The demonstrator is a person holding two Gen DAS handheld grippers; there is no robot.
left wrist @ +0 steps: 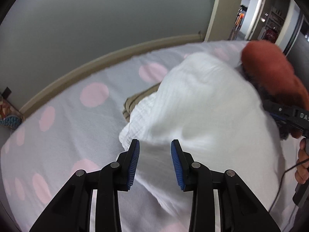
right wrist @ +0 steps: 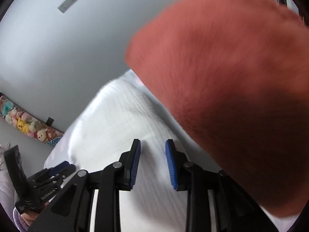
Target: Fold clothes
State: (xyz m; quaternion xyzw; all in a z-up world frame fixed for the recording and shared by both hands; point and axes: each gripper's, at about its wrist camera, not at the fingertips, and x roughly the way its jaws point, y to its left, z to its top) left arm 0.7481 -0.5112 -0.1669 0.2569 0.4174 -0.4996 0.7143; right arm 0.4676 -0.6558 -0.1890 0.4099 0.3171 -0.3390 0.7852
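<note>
The white garment (left wrist: pixel 202 104) lay heaped on the spotted bed (left wrist: pixel 63 116). My left hand-held gripper (left wrist: pixel 155 162) hung partly open at its six o'clock edge, gripping nothing. My right hand-held gripper (right wrist: pixel 152 163), likewise partly open and empty, hovered above it, orange fabric (right wrist: pixel 231 89) at two o'clock.

Ribbed garment (left wrist: pixel 193 100) on the bedsheet (left wrist: pixel 63 119), fuzzy garment (left wrist: pixel 274 73) at its right, wall (left wrist: pixel 96 13) behind

Bed with clothes on it

The bed (left wrist: pixel 63 116) has a grey sheet with pink dots; a white garment (left wrist: pixel 202 104) and a beige striped cloth (left wrist: pixel 133 104) lie on it.
</note>
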